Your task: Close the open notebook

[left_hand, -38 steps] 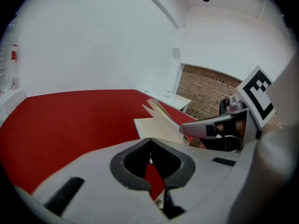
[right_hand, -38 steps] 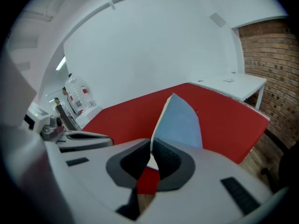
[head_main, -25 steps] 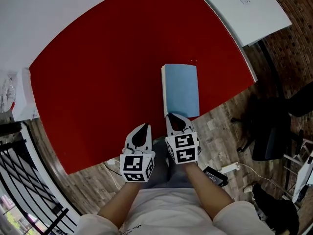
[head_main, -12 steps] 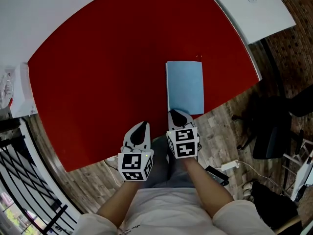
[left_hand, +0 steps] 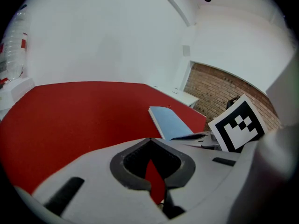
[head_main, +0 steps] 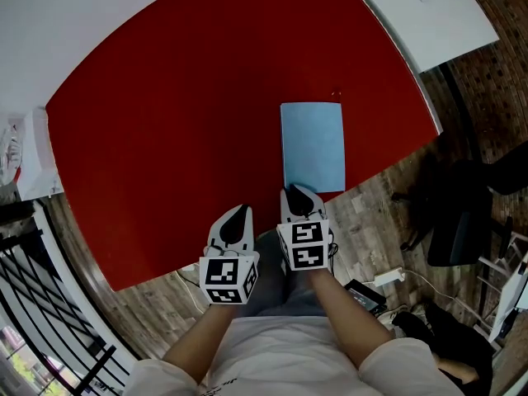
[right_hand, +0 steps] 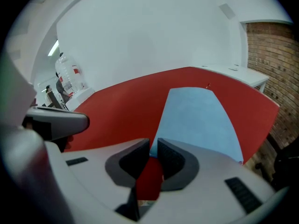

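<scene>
The notebook (head_main: 313,146) is closed. It presents one plain light-blue cover, facing up, with no print visible on it. It is a rectangle and lies flat on the red bench (head_main: 165,122), in the part of the bench nearest the person and toward the right. Its long sides run away from the person. Its near short edge lies at the bench's near edge. In the left gripper view a thin pale line of page edges shows along its left long side.

The notebook (head_main: 313,145) has a plain light-blue cover, and the table (head_main: 165,122) under it is solid red. The floor (head_main: 375,217) shows brown wood planks, the wall (right_hand: 271,55) red-brown brickwork.
</scene>
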Motion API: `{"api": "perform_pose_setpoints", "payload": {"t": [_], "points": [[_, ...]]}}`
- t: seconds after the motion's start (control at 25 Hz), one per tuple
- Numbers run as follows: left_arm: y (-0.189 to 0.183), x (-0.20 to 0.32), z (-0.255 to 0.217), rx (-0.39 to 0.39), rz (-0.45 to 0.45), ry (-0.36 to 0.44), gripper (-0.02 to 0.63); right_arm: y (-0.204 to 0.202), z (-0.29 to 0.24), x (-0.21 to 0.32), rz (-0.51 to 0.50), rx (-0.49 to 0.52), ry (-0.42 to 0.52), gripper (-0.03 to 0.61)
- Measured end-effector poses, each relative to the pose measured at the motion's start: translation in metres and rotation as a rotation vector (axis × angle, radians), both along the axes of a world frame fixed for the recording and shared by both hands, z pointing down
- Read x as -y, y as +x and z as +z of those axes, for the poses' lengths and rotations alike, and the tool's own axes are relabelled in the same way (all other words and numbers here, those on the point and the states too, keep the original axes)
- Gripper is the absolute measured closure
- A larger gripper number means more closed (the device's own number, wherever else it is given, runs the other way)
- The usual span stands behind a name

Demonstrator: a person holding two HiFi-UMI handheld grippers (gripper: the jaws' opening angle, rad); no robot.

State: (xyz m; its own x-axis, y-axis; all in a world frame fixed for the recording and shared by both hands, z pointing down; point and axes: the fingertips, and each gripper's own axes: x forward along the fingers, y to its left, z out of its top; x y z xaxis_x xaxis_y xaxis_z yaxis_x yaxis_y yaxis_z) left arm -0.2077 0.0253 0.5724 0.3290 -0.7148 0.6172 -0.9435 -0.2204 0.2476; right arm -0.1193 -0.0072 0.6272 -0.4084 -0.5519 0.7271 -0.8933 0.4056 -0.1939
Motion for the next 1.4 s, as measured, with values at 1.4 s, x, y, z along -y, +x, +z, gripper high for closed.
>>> {"api": "perform_pose_setpoints", "payload": {"t": [1.4], "points": [[0.046, 0.014, -0.094, 0.009, 0.130, 0.084, 0.607, 0.078, -0.141, -0.011, 0.023, 0.059, 0.114, 0.574]]}}
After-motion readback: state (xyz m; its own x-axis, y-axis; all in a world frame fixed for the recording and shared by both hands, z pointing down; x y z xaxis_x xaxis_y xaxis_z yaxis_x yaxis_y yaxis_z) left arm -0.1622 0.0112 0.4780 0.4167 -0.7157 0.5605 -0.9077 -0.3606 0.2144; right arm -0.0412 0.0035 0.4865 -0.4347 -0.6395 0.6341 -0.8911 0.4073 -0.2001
